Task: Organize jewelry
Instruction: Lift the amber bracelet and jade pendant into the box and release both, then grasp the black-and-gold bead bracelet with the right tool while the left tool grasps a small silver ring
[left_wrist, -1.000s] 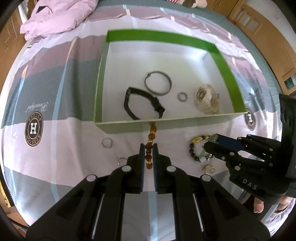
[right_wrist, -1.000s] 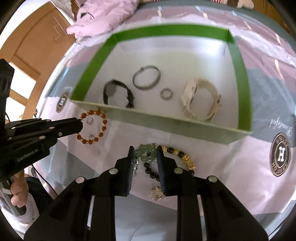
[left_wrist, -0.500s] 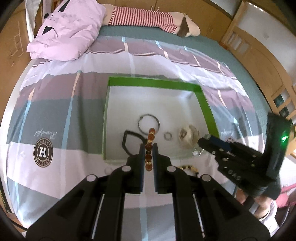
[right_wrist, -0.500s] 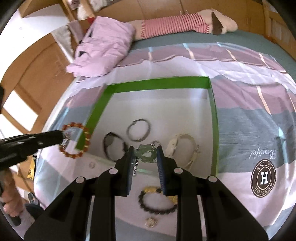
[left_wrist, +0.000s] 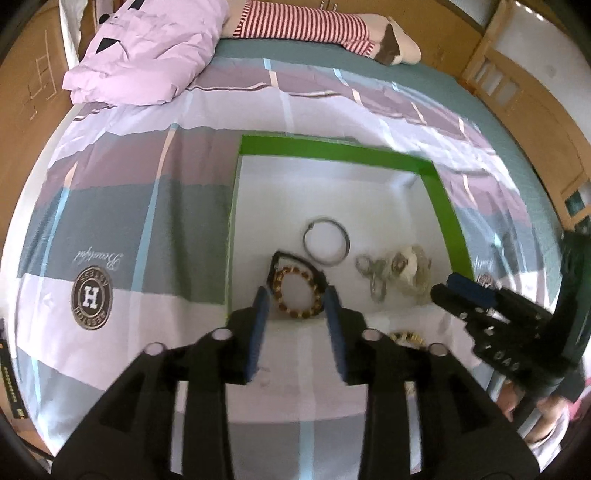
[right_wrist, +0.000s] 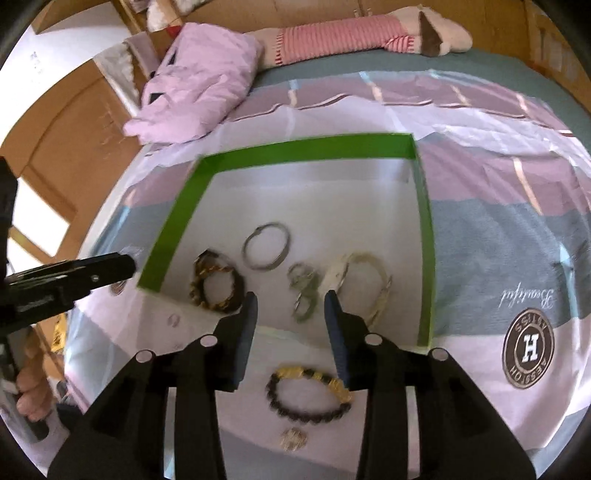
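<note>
Both hand-held grippers hang over the near edge of the green-rimmed box (left_wrist: 334, 152) on the bed (left_wrist: 122, 206), jaws spread wide, nothing between them. Left hand-held gripper (left_wrist: 295, 306) is above the amber bead bracelet (left_wrist: 297, 292), which lies in the box inside the loop of the black watch strap (left_wrist: 291, 258). Right hand-held gripper (right_wrist: 290, 308) is above the silver pendant piece (right_wrist: 304, 291), also in the box, beside the cream watch (right_wrist: 364, 280) and near the silver bangle (right_wrist: 266, 246).

Left wrist view: amber beads read clearly; the dark-and-gold bead bracelet (left_wrist: 406, 336) outside the box is mostly hidden behind the finger.

Right wrist view: that bracelet (right_wrist: 310, 393) shows whole on the bedspread, a small gold charm (right_wrist: 293, 438) just below it and a small ring (right_wrist: 173, 319) left of the box. Amber bracelet and strap blur together here. A hand (right_wrist: 31, 391) shows at the left edge.
</note>
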